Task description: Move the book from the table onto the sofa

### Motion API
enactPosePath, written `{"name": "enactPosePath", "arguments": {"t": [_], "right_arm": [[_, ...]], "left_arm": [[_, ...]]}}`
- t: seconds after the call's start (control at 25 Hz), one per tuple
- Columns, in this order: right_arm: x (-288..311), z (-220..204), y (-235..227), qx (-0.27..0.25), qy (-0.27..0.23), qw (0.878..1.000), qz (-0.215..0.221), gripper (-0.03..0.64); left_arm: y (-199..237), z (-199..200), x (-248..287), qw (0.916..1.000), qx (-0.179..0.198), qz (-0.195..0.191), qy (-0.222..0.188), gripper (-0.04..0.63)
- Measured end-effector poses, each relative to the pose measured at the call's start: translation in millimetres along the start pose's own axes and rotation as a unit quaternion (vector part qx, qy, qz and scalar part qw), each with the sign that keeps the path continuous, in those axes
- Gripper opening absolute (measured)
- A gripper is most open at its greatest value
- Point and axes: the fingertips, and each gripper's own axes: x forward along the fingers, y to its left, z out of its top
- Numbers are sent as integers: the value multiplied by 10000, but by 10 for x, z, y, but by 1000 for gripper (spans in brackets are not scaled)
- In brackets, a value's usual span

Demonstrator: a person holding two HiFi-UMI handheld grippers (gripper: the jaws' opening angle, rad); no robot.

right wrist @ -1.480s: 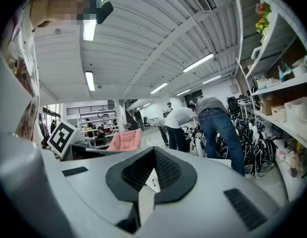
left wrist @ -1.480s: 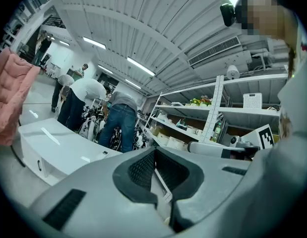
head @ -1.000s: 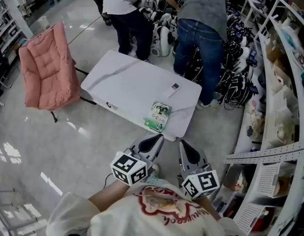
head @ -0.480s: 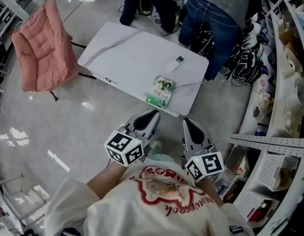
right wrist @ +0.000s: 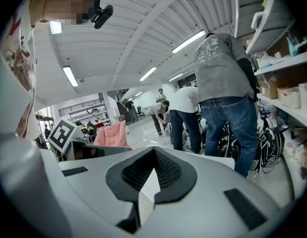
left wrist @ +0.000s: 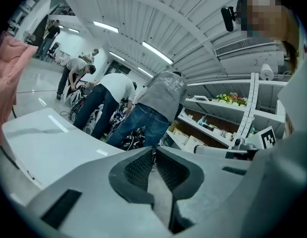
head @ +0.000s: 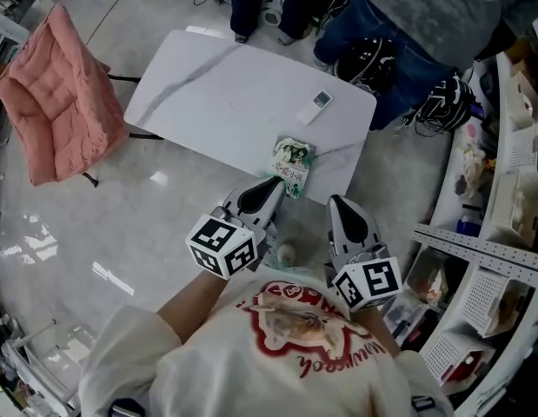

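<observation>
1. The left gripper [head: 275, 185] has its jaws closed together with nothing between them. In the left gripper view the ribbed pads [left wrist: 139, 170] meet at the tip.
2. The right gripper [head: 340, 202] is also closed and empty. It is held just beside the left one, and both point forward from the person's chest.
3. The book [head: 292, 165] lies flat on the white table [head: 216, 102], at the edge nearest the grippers. It is just ahead of the left gripper's tip, and ahead and to the left of the right gripper. Neither gripper holds it.
4. A small white remote [head: 315, 104] lies on the table beyond the book, farther from both grippers.
5. The pink sofa [head: 51, 94] stands on the floor well off to the left of both grippers, past the table's left end.
6. A person in jeans [head: 399, 33] stands past the table's far right corner, ahead of the right gripper.
7. White shelves [head: 503, 259] holding assorted goods run along to the right of the right gripper.
</observation>
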Motion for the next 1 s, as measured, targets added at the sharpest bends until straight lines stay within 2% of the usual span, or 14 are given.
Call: {"name": "enactPosePath", "arguments": {"t": [0.24, 0.36, 0.44, 0.52, 0.6, 0.68, 0.72, 0.8, 1.0], "right_arm": [[659, 162, -229, 125, -30, 9994, -336, -2], [922, 33, -412, 166, 130, 9979, -606, -2], [1077, -147, -550, 273, 276, 9965, -746, -2], [1157, -408, -647, 427, 530, 9943, -824, -2], [1204, -728, -733, 687, 829, 9906, -842, 0], [1258, -1074, -850, 1111, 1072, 9836, -928, 2], [1282, -1256, -911, 1364, 1182, 9786, -984, 9], [1300, -1640, -998, 1770, 1427, 9680, -1063, 115], [1339, -2653, -1124, 2304, 2122, 9424, -1171, 171]], "left_arm": [[523, 219, 428, 9983, 42, -242, 525, 6], [811, 101, 606, 9954, -106, -270, 909, 12], [1053, -87, 717, 9918, -381, -211, 1205, 19], [1281, -371, 768, 9849, -862, -85, 1497, 44], [1499, -692, 790, 9759, -1345, 94, 1717, 102], [1721, -1005, 813, 9670, -1642, 296, 1925, 133], [1824, -1159, 821, 9633, -1700, 403, 2038, 156], [1985, -1473, 807, 9573, -1703, 621, 2251, 189], [2331, -2326, 814, 9390, -1797, 938, 2779, 249]]}}
